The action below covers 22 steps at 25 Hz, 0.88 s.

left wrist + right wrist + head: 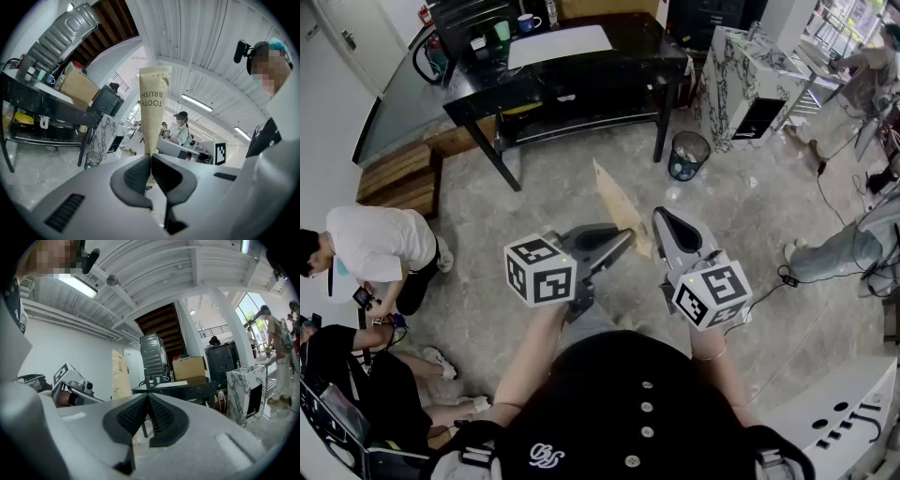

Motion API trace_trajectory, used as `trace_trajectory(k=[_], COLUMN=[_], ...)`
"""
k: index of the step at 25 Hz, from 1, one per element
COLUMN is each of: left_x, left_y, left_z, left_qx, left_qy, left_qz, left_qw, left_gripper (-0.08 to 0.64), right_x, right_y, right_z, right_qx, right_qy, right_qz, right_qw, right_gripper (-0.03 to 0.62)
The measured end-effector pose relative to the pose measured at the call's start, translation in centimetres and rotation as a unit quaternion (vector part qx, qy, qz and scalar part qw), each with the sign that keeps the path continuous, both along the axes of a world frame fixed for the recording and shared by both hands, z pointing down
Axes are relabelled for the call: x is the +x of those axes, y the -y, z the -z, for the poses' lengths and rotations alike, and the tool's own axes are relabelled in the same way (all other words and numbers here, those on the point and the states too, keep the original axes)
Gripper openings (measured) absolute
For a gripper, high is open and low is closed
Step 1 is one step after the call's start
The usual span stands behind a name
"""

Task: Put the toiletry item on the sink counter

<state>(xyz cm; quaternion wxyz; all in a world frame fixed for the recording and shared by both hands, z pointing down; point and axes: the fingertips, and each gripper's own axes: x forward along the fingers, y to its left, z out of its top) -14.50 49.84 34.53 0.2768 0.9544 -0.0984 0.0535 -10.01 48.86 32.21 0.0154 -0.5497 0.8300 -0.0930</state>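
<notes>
Stands on a grey stone-tile floor [534,216] with both bare forearms bent at the elbow and lifted in front of a black shirt. Grips the left gripper [623,240] by its handle, marker cube turned back toward the body, nose angled forward and to the right. Pinches, with jaws shut down to a thin slit, the narrow bottom end of a long tapered tan paper toothbrush packet [617,208] printed TOOTH BRUSH. Sticks straight out past the jaw tips, widening toward its far end, up in the air over the floor and resting on nothing.

Carries the right gripper [662,217] just beside the left one, wrist level, nose tilted forward and slightly left. Presses its ribbed black pads together with nothing between them. Sits close to the packet's side but apart from it; in the right gripper view, shows the packet off to the left of the closed jaws, with the left gripper below it.

Faces, well ahead at upper right, a white black-veined marble counter unit [741,80], far from the packet. Also ahead: a round wire-mesh waste bin [687,155] just left of that unit, and a glossy black two-tier table [637,61] farther left, bearing a white sheet [560,44].
</notes>
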Motion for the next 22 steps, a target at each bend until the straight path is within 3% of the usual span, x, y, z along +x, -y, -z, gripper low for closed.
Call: trace_trajectory(k=[22], left_x=[1.4], left_y=[-0.7], left_z=[-1.0], left_qx=[-0.006], left_qy=[0.007], left_qz=[-0.014], left_qw=[0.9999], left_gripper=[0.015], right_x=[1.1], right_y=[-0.2], right_z=[-0.4], right_qx=[0.004], right_qy=[0.022], right_qz=[-0.014], right_qw=[1.0], right_gripper=[0.003])
